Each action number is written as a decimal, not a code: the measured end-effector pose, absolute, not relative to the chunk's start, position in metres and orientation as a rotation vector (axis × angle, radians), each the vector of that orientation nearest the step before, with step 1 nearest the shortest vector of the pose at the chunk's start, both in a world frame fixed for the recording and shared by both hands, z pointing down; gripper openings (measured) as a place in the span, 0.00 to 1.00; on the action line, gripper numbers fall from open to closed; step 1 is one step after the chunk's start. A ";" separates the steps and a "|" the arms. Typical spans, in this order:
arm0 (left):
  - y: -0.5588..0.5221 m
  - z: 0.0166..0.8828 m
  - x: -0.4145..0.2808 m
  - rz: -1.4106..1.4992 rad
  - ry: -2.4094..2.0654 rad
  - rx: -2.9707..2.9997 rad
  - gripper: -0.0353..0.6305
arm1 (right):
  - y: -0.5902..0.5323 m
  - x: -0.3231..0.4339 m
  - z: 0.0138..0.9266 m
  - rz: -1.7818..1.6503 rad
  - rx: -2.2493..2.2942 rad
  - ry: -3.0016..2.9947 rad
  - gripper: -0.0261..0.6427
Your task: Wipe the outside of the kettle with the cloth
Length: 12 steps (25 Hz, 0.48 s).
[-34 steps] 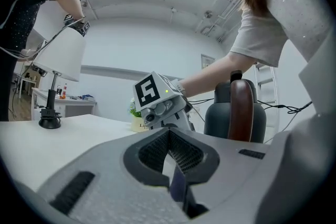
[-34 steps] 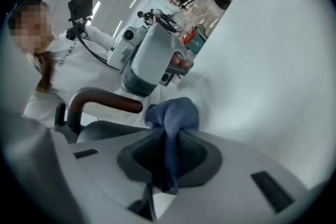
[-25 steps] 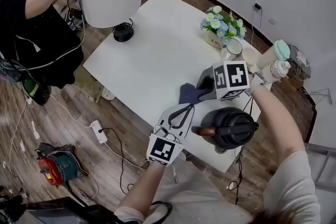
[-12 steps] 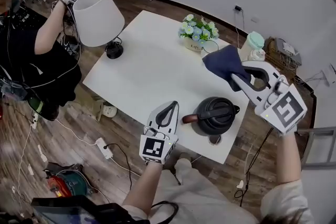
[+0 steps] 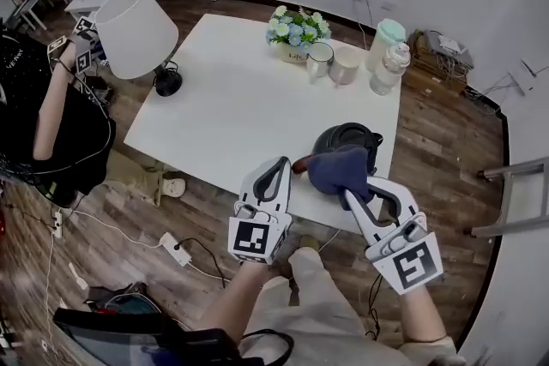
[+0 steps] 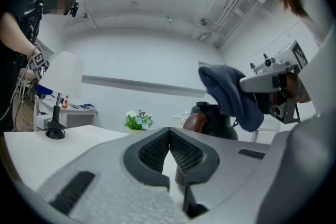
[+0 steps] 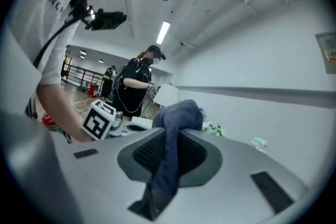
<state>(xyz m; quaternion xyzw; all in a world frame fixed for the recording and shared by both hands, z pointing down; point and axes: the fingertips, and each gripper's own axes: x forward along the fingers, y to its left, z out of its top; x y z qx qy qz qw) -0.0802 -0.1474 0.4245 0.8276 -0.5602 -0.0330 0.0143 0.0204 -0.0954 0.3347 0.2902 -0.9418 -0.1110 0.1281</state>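
Note:
The black kettle (image 5: 350, 138) stands near the table's front edge, its brown handle (image 5: 301, 165) pointing left. My right gripper (image 5: 350, 194) is shut on the dark blue cloth (image 5: 340, 170), which it holds at the kettle's near side, overlapping it. In the right gripper view the cloth (image 7: 172, 134) hangs between the jaws. My left gripper (image 5: 280, 166) is shut and holds nothing, its tip just left of the handle. The left gripper view shows the kettle (image 6: 212, 121) ahead, with the cloth (image 6: 231, 96) draped in front of its upper right.
On the white table (image 5: 232, 111) stand a lamp (image 5: 135, 31) at the left and flowers (image 5: 296, 25), two mugs (image 5: 320, 60) and two bottles (image 5: 387, 39) along the far edge. A person in black (image 5: 47, 129) stands left of the table. Cables lie on the wood floor.
My right gripper has come down from the raised right side, bringing the cloth to the kettle's near side. The left gripper stays by the handle. The head view has shifted.

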 end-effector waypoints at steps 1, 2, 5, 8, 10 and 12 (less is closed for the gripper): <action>-0.144 0.426 -0.079 -0.100 -1.731 2.584 0.06 | -0.093 0.018 0.348 -0.322 0.860 -2.688 0.12; -0.141 0.426 -0.078 -0.100 -1.719 2.590 0.06 | -0.093 0.017 0.361 -0.315 0.882 -2.640 0.12; -0.134 0.428 -0.075 -0.107 -1.685 2.601 0.06 | -0.093 0.014 0.392 -0.289 0.938 -2.548 0.12; -0.128 0.437 -0.077 -0.086 -1.672 2.618 0.06 | -0.091 0.004 0.419 -0.280 0.927 -2.520 0.12; -0.126 0.444 -0.080 -0.075 -1.671 2.604 0.06 | -0.091 -0.004 0.442 -0.287 0.901 -2.488 0.12; -0.126 0.453 -0.080 -0.068 -1.660 2.605 0.06 | -0.093 -0.008 0.464 -0.274 0.883 -2.468 0.12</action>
